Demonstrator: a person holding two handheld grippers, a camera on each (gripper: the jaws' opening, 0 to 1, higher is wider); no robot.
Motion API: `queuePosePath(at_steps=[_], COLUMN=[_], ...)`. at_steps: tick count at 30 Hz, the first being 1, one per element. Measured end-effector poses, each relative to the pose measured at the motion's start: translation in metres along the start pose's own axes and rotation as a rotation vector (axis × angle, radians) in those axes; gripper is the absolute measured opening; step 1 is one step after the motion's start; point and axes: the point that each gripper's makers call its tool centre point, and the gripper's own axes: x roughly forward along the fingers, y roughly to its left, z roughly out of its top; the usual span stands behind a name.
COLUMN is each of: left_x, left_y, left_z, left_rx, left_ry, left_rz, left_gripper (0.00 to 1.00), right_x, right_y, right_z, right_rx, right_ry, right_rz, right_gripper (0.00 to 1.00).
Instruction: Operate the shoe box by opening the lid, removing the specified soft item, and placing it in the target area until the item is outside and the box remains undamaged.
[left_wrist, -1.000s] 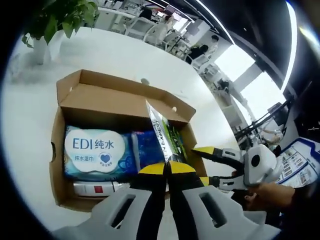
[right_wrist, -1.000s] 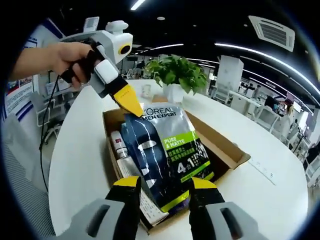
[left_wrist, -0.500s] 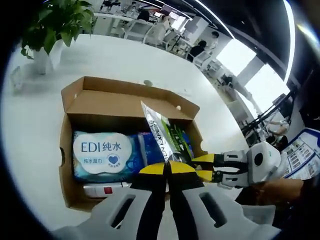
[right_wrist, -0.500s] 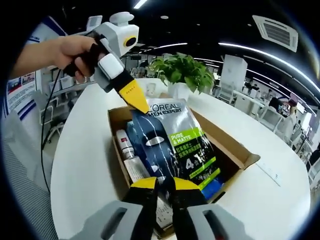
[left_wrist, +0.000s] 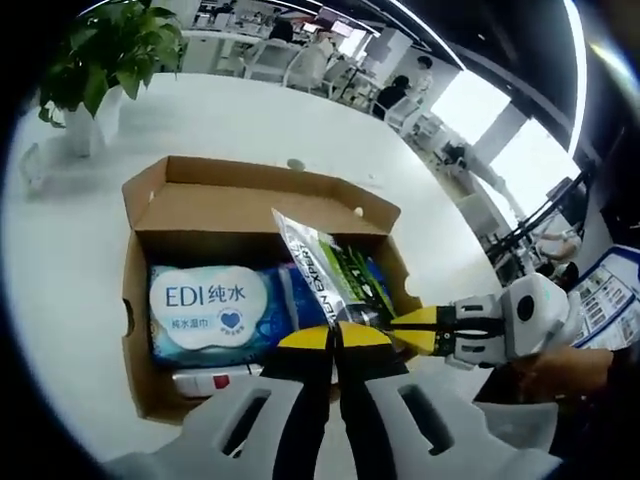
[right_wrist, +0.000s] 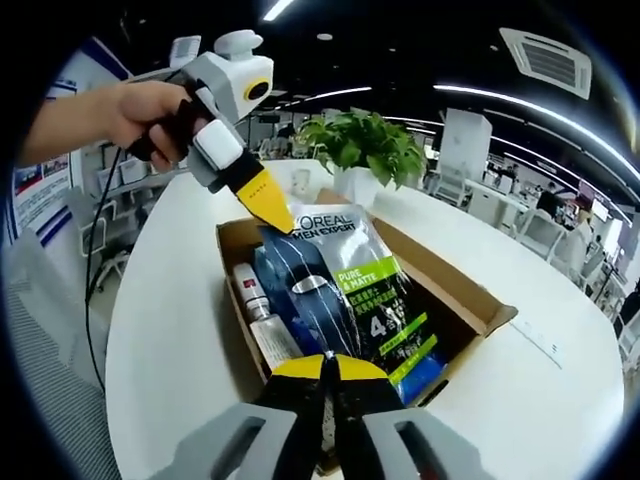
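White tabletop (left_wrist: 200, 120) stretched away under both cameras, round-edged, with an open-plan office of desks and strip lights behind it. At ten o'clock in the left gripper view a potted plant (left_wrist: 95, 55) stood on the table, well apart from the shoe box (left_wrist: 250, 195). That cardboard box lay open at centre, its lid folded back toward twelve o'clock. Inside, on the left, lay a blue wet-wipes pack (left_wrist: 215, 305), and beneath it toward seven o'clock a white tube (left_wrist: 205, 380) with a red mark. Rising out of the box at centre was the dark face-mask pouch (left_wrist: 325, 280), seen almost edge-on. The left gripper (left_wrist: 335, 335) had its yellow-tipped jaws clenched on the pouch's near edge. At four o'clock the right gripper (left_wrist: 415, 325) reached in, jaws pressed together at the pouch's lower end.

From the right gripper view, a hand (right_wrist: 150, 115) at ten o'clock held the left gripper (right_wrist: 268, 205), its tip pinching the pouch's (right_wrist: 365, 295) top corner. The right gripper (right_wrist: 327, 365) was closed at six o'clock on the pouch's bottom edge, over the box (right_wrist: 470, 300).
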Motion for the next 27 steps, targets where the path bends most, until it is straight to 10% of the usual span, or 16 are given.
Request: queuePosePath(at_steps=[27], left_x=[-0.023], left_y=[-0.018], left_z=[0.014], left_rx=[0.027], left_ry=[-0.08], left_rz=[-0.045], left_gripper=[0.0], right_x=[-0.028], right_y=[-0.004], right_z=[0.029], right_rx=[-0.047], right_ry=[-0.046], right_rz=[-0.016], right_gripper=[0.0])
